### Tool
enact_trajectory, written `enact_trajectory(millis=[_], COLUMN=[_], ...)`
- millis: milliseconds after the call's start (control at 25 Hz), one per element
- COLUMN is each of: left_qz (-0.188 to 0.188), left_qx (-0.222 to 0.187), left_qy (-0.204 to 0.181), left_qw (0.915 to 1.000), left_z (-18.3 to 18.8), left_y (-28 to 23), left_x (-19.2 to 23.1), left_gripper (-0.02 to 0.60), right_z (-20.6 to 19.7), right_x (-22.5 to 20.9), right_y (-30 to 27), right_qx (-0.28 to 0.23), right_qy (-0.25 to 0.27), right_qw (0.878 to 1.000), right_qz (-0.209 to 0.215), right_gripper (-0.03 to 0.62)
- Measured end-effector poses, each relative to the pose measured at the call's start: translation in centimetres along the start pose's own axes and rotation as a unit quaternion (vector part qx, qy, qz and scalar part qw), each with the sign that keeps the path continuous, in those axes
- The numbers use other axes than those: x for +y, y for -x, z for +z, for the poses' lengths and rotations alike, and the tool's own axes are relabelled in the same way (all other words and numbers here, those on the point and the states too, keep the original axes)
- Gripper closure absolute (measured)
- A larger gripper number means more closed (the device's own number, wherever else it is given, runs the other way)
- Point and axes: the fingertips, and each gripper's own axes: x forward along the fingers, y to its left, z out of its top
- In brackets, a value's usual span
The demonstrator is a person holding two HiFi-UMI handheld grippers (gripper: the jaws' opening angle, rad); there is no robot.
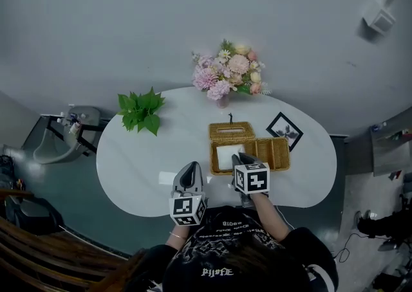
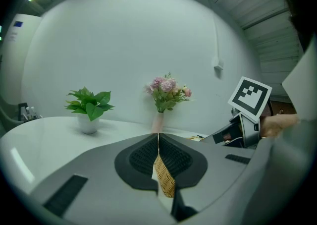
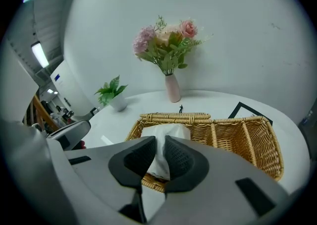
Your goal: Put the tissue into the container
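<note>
My right gripper tilts down, jaws pinching the tissue, basket just beyond them; left gripper level, jaws clenched, empty.

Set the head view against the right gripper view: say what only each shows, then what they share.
Head view only: the person's dark top. Right gripper view only: the right gripper pinching the white tissue, and a ceiling light. Both: the wicker basket, flowers, green plant and framed picture.
</note>
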Motion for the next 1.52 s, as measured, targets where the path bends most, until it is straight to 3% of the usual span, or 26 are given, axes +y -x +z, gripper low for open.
enact_trajectory(millis=[720, 960, 1120, 1520], left_qz=[0.005, -0.003, -0.009, -0.033], left_qx=[0.014, 0.016, 0.016, 0.001], left_qy=[0.015, 0.012, 0.008, 0.006], left_qw=[0.9998, 0.9998, 0.9998, 0.9994], left_z=[-0.6, -0.7, -0.7, -0.1], left_y=[-2.0, -2.7, -2.6, -1.3], left_x=[2.8, 2.5, 2.0, -0.6], left_gripper=[0.555, 0.555, 0.555, 0.556], right_z=[-0.3, -0.7, -0.3, 1.3], right_x=[-1.3, -1.7, -2.0, -0.1], right_y=[-2.5, -2.6, -2.3, 1.6], right_qx=[0.099, 0.105, 0.08, -0.042], right_qy=[0.022, 0.032, 0.029, 0.032], right_qw=[0.994, 0.993, 0.995, 0.998], right_qz=[-0.032, -0.042, -0.044, 0.024], right_gripper=[0.498, 0.385, 0.355, 0.341])
